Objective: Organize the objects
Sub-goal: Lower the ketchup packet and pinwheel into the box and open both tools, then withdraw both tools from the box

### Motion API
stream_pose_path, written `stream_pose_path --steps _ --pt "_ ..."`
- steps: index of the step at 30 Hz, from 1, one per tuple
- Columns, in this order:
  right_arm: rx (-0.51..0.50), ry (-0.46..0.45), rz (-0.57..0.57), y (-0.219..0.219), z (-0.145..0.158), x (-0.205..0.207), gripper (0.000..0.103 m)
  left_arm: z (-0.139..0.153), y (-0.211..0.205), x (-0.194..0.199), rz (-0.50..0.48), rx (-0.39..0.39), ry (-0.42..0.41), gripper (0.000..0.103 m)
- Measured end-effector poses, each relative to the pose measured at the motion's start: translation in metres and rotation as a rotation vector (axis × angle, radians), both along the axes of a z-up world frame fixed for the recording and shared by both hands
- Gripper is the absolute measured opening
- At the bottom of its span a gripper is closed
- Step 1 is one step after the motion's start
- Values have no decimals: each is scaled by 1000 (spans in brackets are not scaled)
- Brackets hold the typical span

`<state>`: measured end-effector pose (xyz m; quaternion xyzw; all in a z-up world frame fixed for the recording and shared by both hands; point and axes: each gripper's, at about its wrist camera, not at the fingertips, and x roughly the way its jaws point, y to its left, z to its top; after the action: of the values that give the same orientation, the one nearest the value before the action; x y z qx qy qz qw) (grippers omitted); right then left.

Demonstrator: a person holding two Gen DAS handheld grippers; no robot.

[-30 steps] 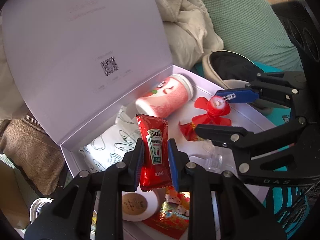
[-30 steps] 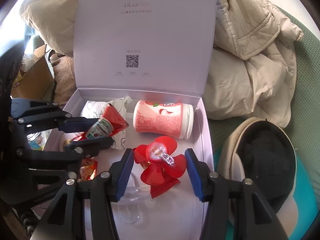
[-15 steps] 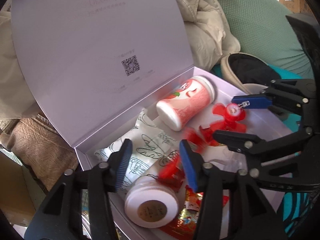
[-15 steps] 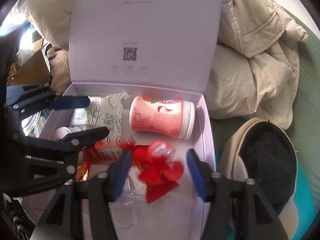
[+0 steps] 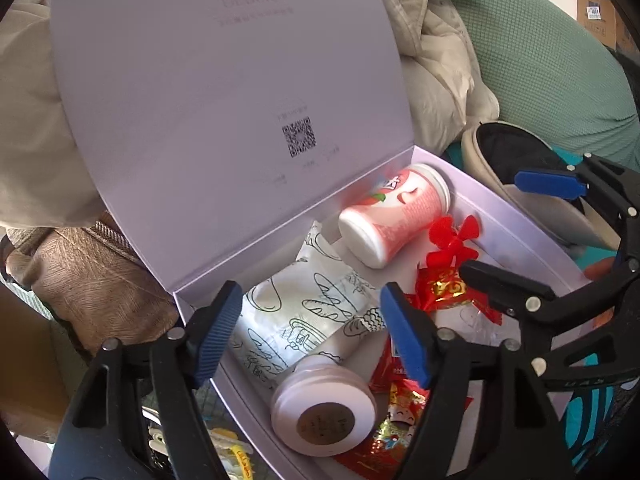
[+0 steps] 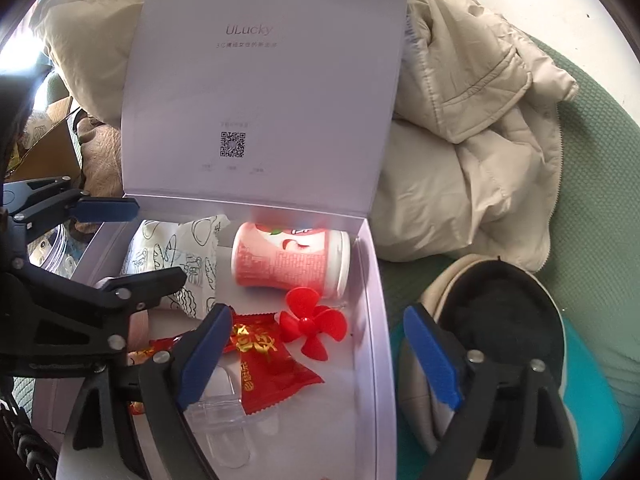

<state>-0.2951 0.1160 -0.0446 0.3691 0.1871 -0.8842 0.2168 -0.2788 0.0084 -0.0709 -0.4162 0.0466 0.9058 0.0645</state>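
Two grippers hover over the open lilac box (image 6: 366,320), jaws opening and holding nothing: the left gripper (image 5: 310,334) at lower centre of its view, the right gripper (image 6: 318,354) likewise. Inside lie a pink cup (image 6: 290,260), red propeller (image 6: 312,326) and red packet (image 6: 268,372).

The lid (image 6: 264,80) of the box is cut off at the top edge of the right wrist view. Small print under the QR code (image 6: 232,144) is too small to read. The ketchup sachet (image 5: 390,368) is mostly hidden behind the left gripper's blue finger. A clear plastic piece (image 6: 218,408) is partly covered by the right gripper's finger. The round jar's label (image 5: 325,421) is illegible. The dark cap (image 6: 504,320) is partly blocked by 1 finger.
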Motion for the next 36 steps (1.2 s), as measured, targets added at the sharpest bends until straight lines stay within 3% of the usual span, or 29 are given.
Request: stream_pose_path --steps 4,8,16,22,28,36 --pt "10 -6 -11 1 -3 -1 89 1 -1 2 18 -14 -1 74" --pt "-13 -4 -25 7 0 0 103 -1 -7 2 46 0 -5 81" --pt "-36 52 -40 8 15 12 103 2 -19 8 98 14 -36 92" --pt "-36 48 -46 4 22 21 103 17 -15 20 119 -42 18 92" --pt "-63 42 -39 8 40 35 103 30 -27 33 133 43 0 92" --pt "-93 41 -35 15 64 56 103 56 -25 63 167 36 37 92"
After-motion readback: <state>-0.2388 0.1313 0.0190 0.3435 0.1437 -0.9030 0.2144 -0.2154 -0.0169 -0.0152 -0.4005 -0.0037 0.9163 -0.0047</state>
